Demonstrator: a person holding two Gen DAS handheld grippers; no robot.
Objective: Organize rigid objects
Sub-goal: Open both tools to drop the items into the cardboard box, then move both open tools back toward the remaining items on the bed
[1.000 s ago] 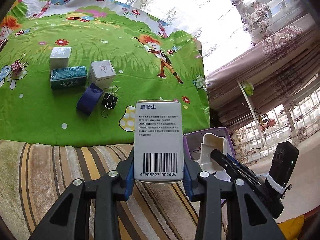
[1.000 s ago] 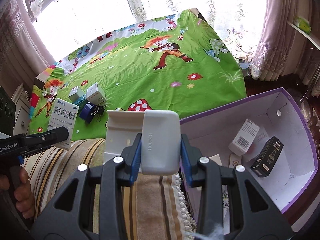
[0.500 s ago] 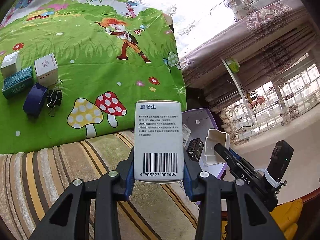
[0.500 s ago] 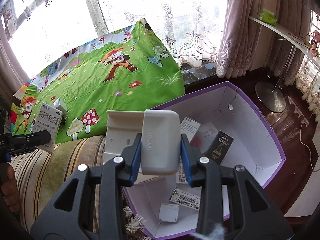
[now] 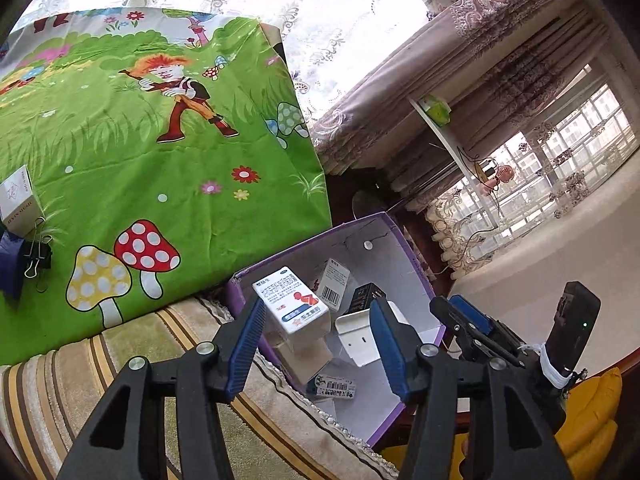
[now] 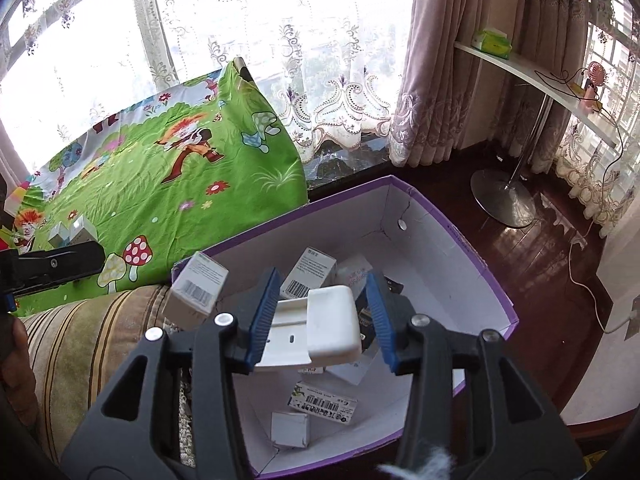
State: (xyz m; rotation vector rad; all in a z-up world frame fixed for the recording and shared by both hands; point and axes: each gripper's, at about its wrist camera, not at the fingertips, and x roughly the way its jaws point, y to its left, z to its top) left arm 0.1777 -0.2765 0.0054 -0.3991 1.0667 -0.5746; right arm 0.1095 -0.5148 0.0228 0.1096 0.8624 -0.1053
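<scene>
My left gripper [image 5: 318,344] is open over the purple box [image 5: 404,240]. The white medicine box [image 5: 292,306] it held is loose between the jaws, tilted, over the box's near corner; it also shows in the right wrist view [image 6: 196,292]. My right gripper [image 6: 322,316] is open above the purple box [image 6: 460,236]. The white plastic piece [image 6: 320,324] lies free between its jaws, dropping into the box; it shows in the left wrist view too [image 5: 360,336]. Several small boxes lie inside.
A green cartoon cloth [image 5: 140,152] holds a white box [image 5: 18,200], a black binder clip [image 5: 36,252] and a blue item. A striped sofa edge [image 5: 100,360] runs in front. A floor lamp base [image 6: 502,196] stands on the dark wood floor right of the box.
Both grippers moved right over the purple box and opened. The medicine box and the white plastic piece were let go and are falling into the box.
</scene>
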